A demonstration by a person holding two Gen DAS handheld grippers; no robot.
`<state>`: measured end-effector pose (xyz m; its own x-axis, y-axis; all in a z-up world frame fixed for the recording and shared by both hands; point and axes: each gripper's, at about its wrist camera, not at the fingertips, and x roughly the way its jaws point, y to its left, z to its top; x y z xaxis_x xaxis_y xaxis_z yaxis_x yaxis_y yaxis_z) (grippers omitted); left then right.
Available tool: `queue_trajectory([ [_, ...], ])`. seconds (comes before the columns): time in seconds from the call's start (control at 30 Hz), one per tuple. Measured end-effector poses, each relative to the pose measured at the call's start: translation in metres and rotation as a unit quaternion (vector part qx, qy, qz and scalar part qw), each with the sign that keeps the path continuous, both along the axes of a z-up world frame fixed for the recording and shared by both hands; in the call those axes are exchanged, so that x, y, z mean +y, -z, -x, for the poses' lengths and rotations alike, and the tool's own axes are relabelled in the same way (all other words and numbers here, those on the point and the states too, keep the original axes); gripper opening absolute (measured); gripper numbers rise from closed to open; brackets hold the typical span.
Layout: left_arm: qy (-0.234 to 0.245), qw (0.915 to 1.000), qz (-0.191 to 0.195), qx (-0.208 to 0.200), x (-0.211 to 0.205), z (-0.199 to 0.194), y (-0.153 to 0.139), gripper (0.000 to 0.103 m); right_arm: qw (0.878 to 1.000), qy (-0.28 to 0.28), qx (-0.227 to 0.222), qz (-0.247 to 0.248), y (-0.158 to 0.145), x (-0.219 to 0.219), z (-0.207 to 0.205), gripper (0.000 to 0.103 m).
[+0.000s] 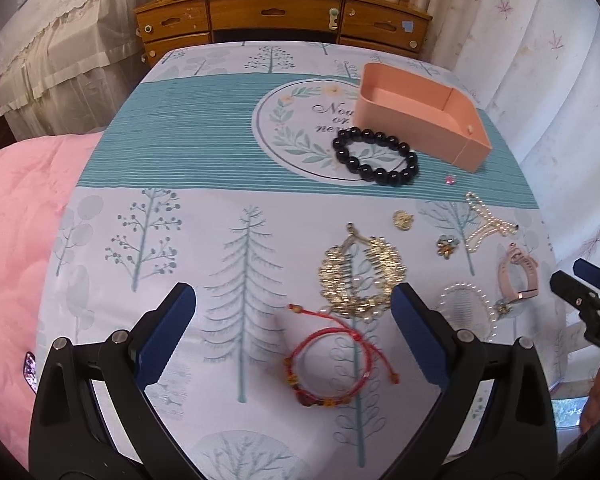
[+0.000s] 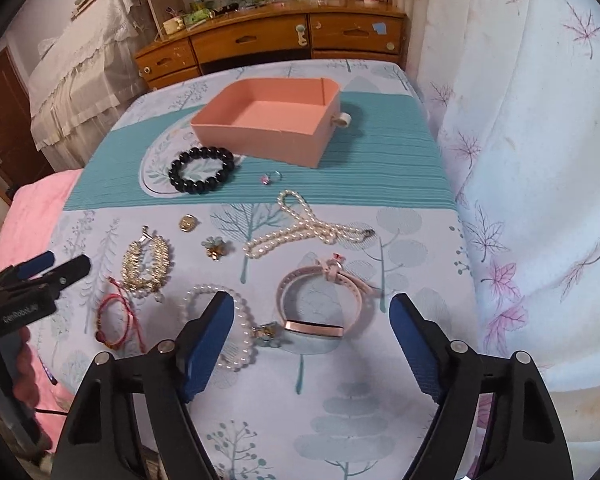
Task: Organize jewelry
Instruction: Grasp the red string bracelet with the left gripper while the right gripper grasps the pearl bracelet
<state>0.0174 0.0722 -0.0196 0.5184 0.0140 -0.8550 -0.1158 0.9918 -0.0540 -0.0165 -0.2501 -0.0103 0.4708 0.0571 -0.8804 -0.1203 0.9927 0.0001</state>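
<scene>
- Blue-padded left gripper (image 1: 294, 320) hovers with its jaws spread wide and nothing between them, above one red cord bracelet (image 1: 326, 364) at the near end of the tree-print cloth (image 1: 160, 168).
- Blue pads of the right gripper (image 2: 312, 334) likewise stand wide apart and hold nothing; one pink strap watch (image 2: 320, 300) lies between them, on the near side of the pink box (image 2: 260, 136).
- Just left of the watch lies one ring of white pearls (image 2: 220, 328), partly hidden by the left pad.
- One gold bracelet (image 2: 148, 260) lies left of the watch, beyond the red cord.
- One long pearl strand (image 2: 308, 228) lies between watch and box.
- Two small charms lie left of the strand: a gold disc (image 2: 188, 223) and a flower piece (image 2: 217, 249).
- One tiny pink-stoned ring (image 2: 270, 177) and one black bead bracelet (image 2: 202, 170) lie close to the box's near side.
- Farthest, the single open box shows only a bare floor.
</scene>
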Motion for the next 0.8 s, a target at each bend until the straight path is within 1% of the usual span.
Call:
queue_trajectory([
  [0.1, 0.005, 0.9998, -0.01, 0.016, 0.009, 0.0, 0.007, 0.097, 1.0, 0.002, 0.008, 0.004, 0.006, -0.005, -0.002, 0.076],
  [0.17, 0.008, 0.9995, -0.007, 0.028, 0.015, 0.0, 0.013, 0.097, 1.0, 0.004, 0.016, 0.007, 0.011, -0.01, -0.003, 0.072],
  [0.23, 0.009, 0.999, 0.0, 0.043, 0.022, 0.002, 0.021, 0.096, 1.0, 0.004, 0.023, 0.006, 0.016, -0.014, -0.003, 0.071],
  [0.3, 0.014, 0.998, 0.008, 0.061, 0.027, 0.004, 0.03, 0.089, 0.999, 0.0, 0.034, 0.003, 0.023, -0.015, -0.003, 0.069],
  [0.37, 0.021, 0.9964, 0.017, 0.08, 0.028, 0.007, 0.039, 0.084, 0.999, -0.005, 0.046, -0.003, 0.029, -0.013, -0.002, 0.065],
  [0.4, 0.025, 0.9957, 0.02, 0.087, 0.027, 0.007, 0.042, 0.079, 0.999, -0.011, 0.053, -0.009, 0.032, -0.011, -0.001, 0.064],
  [0.47, 0.035, 0.9942, 0.025, 0.099, 0.025, 0.008, 0.049, 0.072, 0.997, -0.024, 0.067, -0.021, 0.039, -0.003, 0.002, 0.062],
  [0.5, 0.04, 0.9935, 0.025, 0.104, 0.023, 0.009, 0.05, 0.07, 0.996, -0.035, 0.075, -0.03, 0.042, 0.003, 0.003, 0.061],
  [0.57, 0.054, 0.9924, 0.021, 0.109, 0.017, 0.009, 0.052, 0.07, 0.994, -0.054, 0.084, -0.037, 0.043, 0.015, 0.004, 0.058],
  [0.67, 0.076, 0.99, 0.011, 0.119, 0.005, 0.006, 0.055, 0.07, 0.992, -0.084, 0.086, -0.026, 0.045, 0.036, 0.001, 0.056],
  [0.73, 0.091, 0.9877, 0.006, 0.127, -0.002, 0.004, 0.058, 0.067, 0.99, -0.102, 0.092, -0.021, 0.046, 0.05, -0.004, 0.054],
  [0.77, 0.097, 0.9861, 0.003, 0.135, -0.005, 0.002, 0.061, 0.063, 0.989, -0.112, 0.096, -0.019, 0.047, 0.056, -0.006, 0.05],
  [0.8, 0.102, 0.9846, 0.002, 0.142, -0.008, 0.001, 0.063, 0.061, 0.987, -0.12, 0.102, -0.018, 0.048, 0.06, -0.01, 0.048],
])
